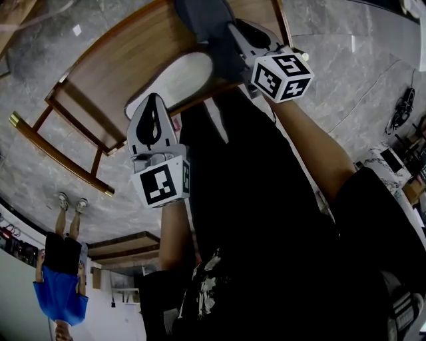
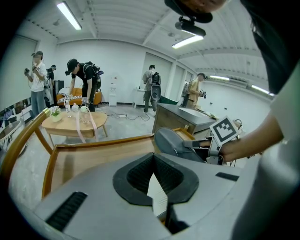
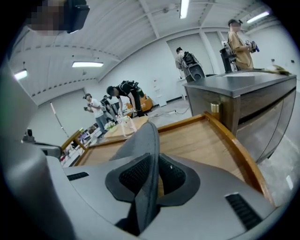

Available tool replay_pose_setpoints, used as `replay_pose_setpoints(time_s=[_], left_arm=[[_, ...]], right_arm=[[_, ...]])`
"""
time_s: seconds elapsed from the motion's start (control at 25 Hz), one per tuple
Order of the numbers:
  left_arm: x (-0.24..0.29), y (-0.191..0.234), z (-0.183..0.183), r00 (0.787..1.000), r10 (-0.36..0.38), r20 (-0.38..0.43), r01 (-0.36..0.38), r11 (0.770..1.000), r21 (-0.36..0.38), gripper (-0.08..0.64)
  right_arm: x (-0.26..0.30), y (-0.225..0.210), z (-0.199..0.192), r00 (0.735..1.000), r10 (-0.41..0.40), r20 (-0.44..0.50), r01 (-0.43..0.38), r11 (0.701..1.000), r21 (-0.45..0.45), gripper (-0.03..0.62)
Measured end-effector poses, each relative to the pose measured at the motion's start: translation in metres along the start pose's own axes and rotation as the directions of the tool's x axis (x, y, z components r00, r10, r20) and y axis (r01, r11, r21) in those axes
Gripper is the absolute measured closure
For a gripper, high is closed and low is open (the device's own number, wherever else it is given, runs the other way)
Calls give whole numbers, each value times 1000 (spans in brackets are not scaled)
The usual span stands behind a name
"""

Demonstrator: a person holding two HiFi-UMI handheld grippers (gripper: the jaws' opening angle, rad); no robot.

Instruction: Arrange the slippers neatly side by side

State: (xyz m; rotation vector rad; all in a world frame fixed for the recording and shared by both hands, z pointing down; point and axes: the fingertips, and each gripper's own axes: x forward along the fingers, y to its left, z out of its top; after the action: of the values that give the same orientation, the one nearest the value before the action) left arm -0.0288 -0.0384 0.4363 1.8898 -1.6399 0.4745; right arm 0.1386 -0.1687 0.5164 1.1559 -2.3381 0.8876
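A low wooden table [image 1: 113, 73] with a raised rim carries a white slipper [image 1: 174, 80] and a dark grey slipper [image 1: 203, 20]. My left gripper [image 1: 154, 101] is shut on the white slipper's near edge, which shows as a thin white strip [image 2: 158, 194] between its pads [image 2: 136, 176]. My right gripper [image 1: 234, 33] is at the grey slipper [image 3: 143, 140]. That slipper's rim stands on edge between the jaws of the right gripper [image 3: 152, 176], and a sliver of wood shows beside one pad. In the left gripper view the grey slipper [image 2: 171, 140] and right gripper [image 2: 199, 146] lie to the right.
The table's wooden rim [image 3: 234, 150] runs close on the right, with a grey counter [image 3: 243, 89] beyond it. A small round table [image 2: 75, 123] and several people stand farther back. A person in blue [image 1: 61, 286] stands on the stone floor.
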Motion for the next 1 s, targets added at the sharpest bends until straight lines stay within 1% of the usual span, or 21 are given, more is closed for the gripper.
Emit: replay_pose_setpoints(time_s=[0.12, 0.24, 0.36, 0.44, 0.48, 0.52, 0.56, 0.6, 0.64, 0.68, 0.72, 0.76, 0.8, 0.84, 0.92, 0.96, 1.0], left_arm=[[0, 3, -1, 1000, 3, -2, -3, 1000, 4, 561], [0, 7, -2, 1000, 10, -4, -10, 1000, 4, 561], [1, 11, -3, 1000, 22, -7, -22, 1000, 8, 561], [1, 14, -4, 1000, 27, -6, -27, 1000, 16, 560], [2, 14, -5, 1000, 17, -8, -17, 999, 27, 560], [4, 13, -8, 1000, -6, -20, 7, 999, 46, 560], [8, 11, -12, 998, -43, -46, 47, 997, 67, 560], [13, 10, -18, 992, -87, -86, 94, 992, 82, 559], [19, 8, -24, 983, -132, -129, 144, 986, 85, 490], [25, 8, -29, 971, -174, -165, 189, 978, 83, 432], [31, 8, -33, 957, -210, -199, 231, 969, 88, 430], [36, 9, -37, 942, -239, -237, 269, 957, 104, 421], [42, 11, -43, 924, -261, -281, 305, 944, 128, 409], [48, 12, -49, 904, -277, -326, 340, 927, 156, 398], [58, 17, -63, 858, -297, -420, 408, 890, 203, 397], [62, 19, -71, 828, -305, -470, 443, 871, 214, 397], [65, 21, -78, 793, -316, -521, 479, 852, 213, 397]], right_arm=[[5, -4, -4, 999, -24, -32, 21, 996, -89, 541], [6, -9, -6, 997, -51, -55, 40, 984, -173, 540], [6, -11, -4, 997, -61, -50, 50, 979, -200, 528], [3, -15, 0, 995, -95, -27, 88, 975, -203, 511], [0, -16, 5, 993, -121, -3, 117, 970, -212, 509], [-4, -14, 12, 990, -140, 26, 142, 962, -234, 516], [-10, -8, 20, 988, -142, 53, 152, 952, -268, 544], [-15, 3, 25, 990, -121, 70, 137, 942, -307, 574], [-20, 18, 27, 995, -79, 68, 97, 934, -343, 588], [-24, 36, 24, 999, -22, 47, 38, 927, -373, 592], [-27, 56, 16, 999, 41, 7, -35, 917, -396, 592], [-29, 75, 4, 994, 103, -48, -113, 903, -414, 592], [-30, 92, -12, 981, 157, -110, -190, 885, -425, 592], [-31, 107, -29, 964, 203, -173, -259, 867, -425, 594], [-33, 129, -60, 922, 267, -280, -365, 840, -401, 594], [-33, 137, -73, 904, 285, -319, -399, 832, -385, 592], [-33, 142, -83, 889, 295, -351, -421, 827, -372, 592]])
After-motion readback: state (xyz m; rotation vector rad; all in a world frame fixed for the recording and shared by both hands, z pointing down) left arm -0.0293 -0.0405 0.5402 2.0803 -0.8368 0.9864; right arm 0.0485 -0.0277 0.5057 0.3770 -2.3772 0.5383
